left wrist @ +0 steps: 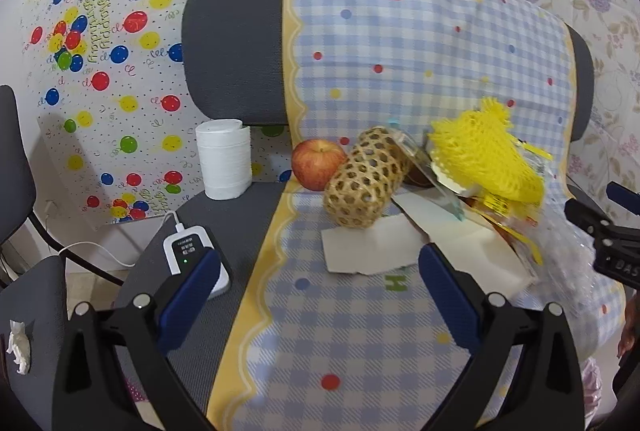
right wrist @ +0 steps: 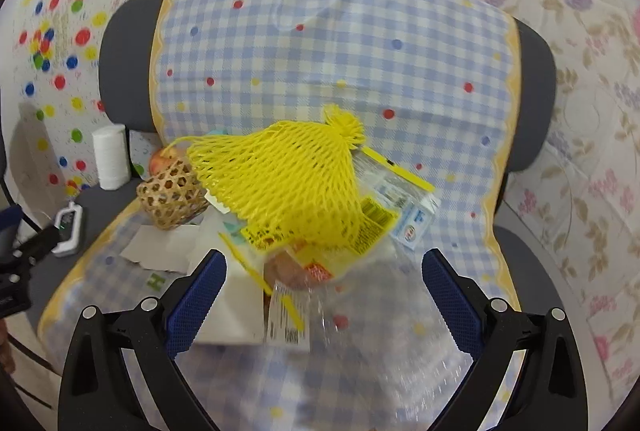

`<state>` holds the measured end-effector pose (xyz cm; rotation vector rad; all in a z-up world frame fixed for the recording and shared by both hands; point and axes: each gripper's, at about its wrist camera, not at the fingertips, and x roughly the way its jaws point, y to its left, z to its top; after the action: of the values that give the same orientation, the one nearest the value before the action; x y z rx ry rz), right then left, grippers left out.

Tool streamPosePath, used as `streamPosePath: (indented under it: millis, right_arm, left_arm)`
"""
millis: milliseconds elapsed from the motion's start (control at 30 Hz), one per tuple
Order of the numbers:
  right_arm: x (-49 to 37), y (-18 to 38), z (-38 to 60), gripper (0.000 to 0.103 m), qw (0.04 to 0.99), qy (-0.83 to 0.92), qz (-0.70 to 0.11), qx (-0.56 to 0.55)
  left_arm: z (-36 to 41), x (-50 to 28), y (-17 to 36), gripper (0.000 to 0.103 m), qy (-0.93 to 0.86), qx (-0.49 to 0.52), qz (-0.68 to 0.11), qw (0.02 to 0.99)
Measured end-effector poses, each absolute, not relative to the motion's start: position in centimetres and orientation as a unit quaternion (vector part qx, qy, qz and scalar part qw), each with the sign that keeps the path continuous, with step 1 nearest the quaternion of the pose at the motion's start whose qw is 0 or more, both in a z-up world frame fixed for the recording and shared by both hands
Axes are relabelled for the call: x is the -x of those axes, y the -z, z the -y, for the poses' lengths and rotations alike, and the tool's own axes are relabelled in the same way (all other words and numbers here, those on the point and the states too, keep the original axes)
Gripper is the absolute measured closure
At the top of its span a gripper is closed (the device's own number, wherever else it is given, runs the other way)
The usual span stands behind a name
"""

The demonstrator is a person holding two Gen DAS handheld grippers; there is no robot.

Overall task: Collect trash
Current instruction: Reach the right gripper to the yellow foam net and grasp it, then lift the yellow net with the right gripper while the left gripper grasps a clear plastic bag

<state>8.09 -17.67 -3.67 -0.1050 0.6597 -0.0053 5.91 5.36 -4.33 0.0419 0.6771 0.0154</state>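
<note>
A crumpled tissue [left wrist: 18, 347] is seen at the far left, lying on a second grey seat. On the main chair [left wrist: 236, 43], a white device [left wrist: 196, 255] with a lit green indicator and a white cable [left wrist: 120, 251] is placed on the bare grey seat, and a roll of paper [left wrist: 224, 159] is stood upright behind it near the backrest. A blue checked cloth [left wrist: 400, 51] with a yellow border is draped over the backrest and seat. The left gripper [left wrist: 320, 295] is held above this cloth with its blue-padded fingers [left wrist: 192, 295] spread apart and nothing between them. Further back on the cloth, an apple [left wrist: 318, 165] is set against a woven basket [left wrist: 366, 181], which is laid on its side and rests partly on a flat white sheet of paper [left wrist: 368, 247]. To the right, the trash is gathered in a pile: a yellow foam net [right wrist: 284, 183] is laid on top of printed wrappers [right wrist: 384, 207], with a clear plastic bag [right wrist: 340, 319] spread in front. The right gripper [right wrist: 324, 299] is positioned over this pile with its fingers [right wrist: 448, 295] wide apart; the clear bag and a labelled wrapper lie between them, but whether either finger touches them cannot be determined because of blur.
</note>
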Motion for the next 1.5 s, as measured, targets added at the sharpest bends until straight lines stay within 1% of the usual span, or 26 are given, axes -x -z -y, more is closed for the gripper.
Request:
streamPosePath:
  millis: [233, 433, 567, 600, 633, 733, 767, 833, 900, 1067, 1267, 1400, 1500]
  right_arm:
    - [-13.1, 6.4, 13.9, 0.009, 0.934, -0.009, -0.328, 0.139]
    - [-15.6, 7.5, 12.0, 0.011, 0.921, 0.002, -0.317, 0.226]
    - [-16.6, 7.8, 11.4, 0.012, 0.916, 0.009, -0.310, 0.256]
    - [-16.8, 7.7, 11.2, 0.020, 0.914, 0.011, -0.305, 0.266]
    - [-16.9, 7.5, 11.1, 0.040, 0.914, 0.011, -0.302, 0.271]
    - [-17.4, 6.5, 11.0, 0.056, 0.918, 0.017, -0.300, 0.259]
    - [-17.7, 5.9, 11.3, 0.059, 0.921, 0.017, -0.301, 0.248]
    - [-17.7, 4.5, 12.1, 0.083, 0.929, 0.021, -0.290, 0.227]
    - [-17.6, 2.6, 13.3, 0.089, 0.941, 0.019, -0.279, 0.191]
    - [-15.3, -2.4, 18.9, 0.091, 0.967, 0.023, -0.243, 0.074]
    - [-8.0, -6.1, 23.5, 0.091, 0.978, 0.028, -0.207, 0.018]
    - [-3.1, -5.6, 25.4, 0.091, 0.975, 0.027, -0.219, -0.011]
    - [-0.3, -3.6, 26.2, 0.091, 0.968, 0.005, -0.248, -0.038]
  left_arm:
    - [-7.0, -8.1, 5.6, 0.006, -0.044, -0.038, -0.333, 0.941]
    - [-9.3, -9.6, 6.8, 0.006, -0.029, 0.019, -0.369, 0.929]
    - [-10.2, -9.6, 6.7, 0.006, -0.046, 0.017, -0.365, 0.930]
    - [-10.4, -9.5, 6.7, 0.006, -0.048, 0.016, -0.365, 0.930]
    - [-10.7, -9.4, 6.7, 0.006, -0.049, 0.019, -0.364, 0.930]
    - [-11.1, -9.2, 6.6, 0.006, -0.044, 0.030, -0.369, 0.928]
    - [-11.2, -9.1, 6.6, 0.006, -0.042, 0.030, -0.370, 0.928]
    - [-11.3, -8.8, 6.5, 0.006, -0.043, 0.027, -0.368, 0.929]
    - [-11.3, -8.5, 6.5, 0.006, -0.044, 0.020, -0.368, 0.929]
    - [-10.9, -7.1, 5.9, 0.006, -0.040, 0.004, -0.361, 0.932]
    - [-9.0, -6.2, 6.1, 0.006, -0.015, 0.000, -0.359, 0.933]
    - [-6.4, -6.0, 6.5, 0.006, 0.021, -0.016, -0.364, 0.931]
    - [-4.7, -6.0, 6.8, 0.006, 0.043, -0.023, -0.362, 0.931]
